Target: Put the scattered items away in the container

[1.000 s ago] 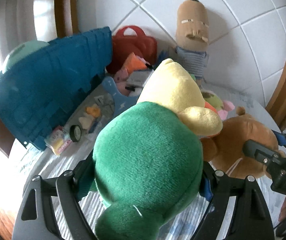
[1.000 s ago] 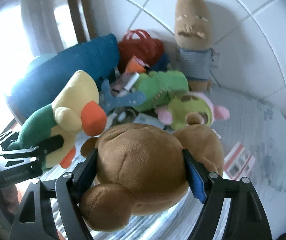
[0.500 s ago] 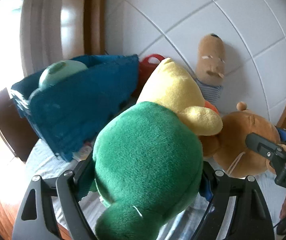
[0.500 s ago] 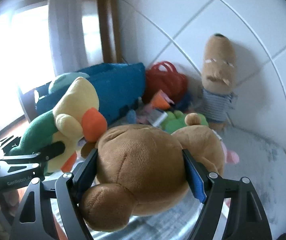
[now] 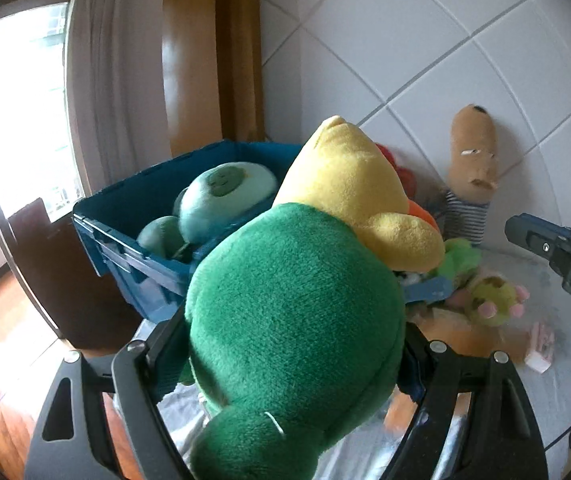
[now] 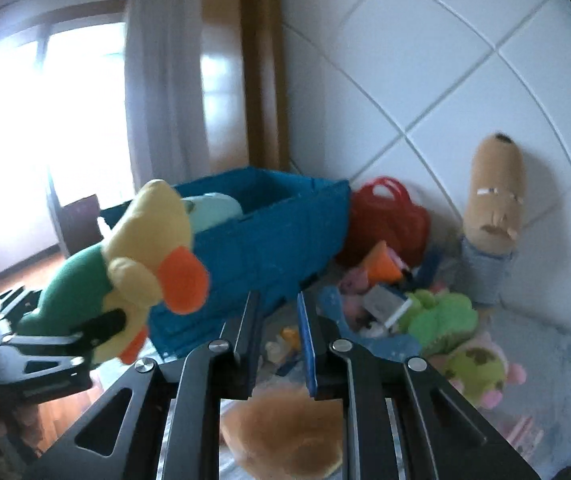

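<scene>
My left gripper (image 5: 289, 332) is shut on a plush duck (image 5: 297, 308) with a green body, yellow head and orange beak, and holds it up beside the blue crate (image 5: 133, 256). A pale green round plush (image 5: 225, 192) lies in the crate. My right gripper (image 6: 279, 320) is closing, its jaws nearly together with nothing between them. A blurred brown teddy bear (image 6: 285, 432) is just below its fingers, free of them. The right wrist view also shows the duck (image 6: 149, 252), the left gripper (image 6: 85, 332) and the crate (image 6: 269, 240).
A tall tan plush in a striped shirt (image 6: 493, 208) leans on the tiled wall. A red bag (image 6: 385, 216), a green dinosaur plush (image 6: 441, 316), a green and pink plush (image 6: 473, 368) and small toys lie right of the crate. Wooden floor lies to the left.
Both grippers rose and moved towards the crate, whose inside now shows. The right gripper let go of the brown bear, which dropped below its fingers, and its jaws came together.
</scene>
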Demonstrator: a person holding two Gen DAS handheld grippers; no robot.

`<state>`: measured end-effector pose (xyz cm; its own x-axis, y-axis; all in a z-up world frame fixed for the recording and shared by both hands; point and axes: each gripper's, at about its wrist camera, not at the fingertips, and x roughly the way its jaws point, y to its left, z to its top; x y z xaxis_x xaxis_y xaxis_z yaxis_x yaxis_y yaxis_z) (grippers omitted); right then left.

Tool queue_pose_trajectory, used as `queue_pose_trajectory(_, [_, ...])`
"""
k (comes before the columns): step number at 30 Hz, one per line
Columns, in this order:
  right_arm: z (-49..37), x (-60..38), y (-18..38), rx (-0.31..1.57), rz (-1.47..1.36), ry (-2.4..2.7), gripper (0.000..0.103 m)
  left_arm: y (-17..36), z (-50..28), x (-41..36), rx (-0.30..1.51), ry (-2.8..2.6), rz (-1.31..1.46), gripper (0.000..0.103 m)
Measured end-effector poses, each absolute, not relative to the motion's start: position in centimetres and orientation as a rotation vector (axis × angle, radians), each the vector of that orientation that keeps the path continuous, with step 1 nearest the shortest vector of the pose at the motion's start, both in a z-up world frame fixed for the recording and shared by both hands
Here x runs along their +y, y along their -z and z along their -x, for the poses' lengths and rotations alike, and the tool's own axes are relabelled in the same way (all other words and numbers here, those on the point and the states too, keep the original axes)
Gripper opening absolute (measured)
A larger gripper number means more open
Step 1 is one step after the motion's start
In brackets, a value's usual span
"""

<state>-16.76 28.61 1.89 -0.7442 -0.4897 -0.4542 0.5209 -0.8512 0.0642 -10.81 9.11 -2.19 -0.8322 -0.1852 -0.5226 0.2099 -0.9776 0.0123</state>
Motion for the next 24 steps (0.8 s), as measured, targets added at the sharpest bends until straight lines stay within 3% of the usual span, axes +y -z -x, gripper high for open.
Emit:
queue_pose_trajectory(12, [20.8,29.9,12.5,0.012,-1.094,2.473,0.02,12.5,14.1,9.5,0.123,2.805,-1.13,0.084])
queue_pose_trajectory(14, [20.8,31.0,13.9,0.005,-1.13,2.471,0.028,14.1,14.4,10.1,0.132,2.79,-1.172,0.083])
queue_pose_trajectory(17, [20.7,31.8,15.8,0.002,-1.183,2.476,0.049,16.4,14.5,10.8,0.138,2.779,-1.235,0.084])
queue_pose_trajectory(19, [20.7,31.8,16.9,-0.015,-1.216,2.481,0.079,17.7,14.5,11.1,0.127,2.779,-1.266,0.083])
queue_pose_trajectory(24, [21.3,31.5,19.2,-0.029,-1.279,2.486,0.085,19.6,15.2,11.0,0.105,2.781,-1.286,0.084])
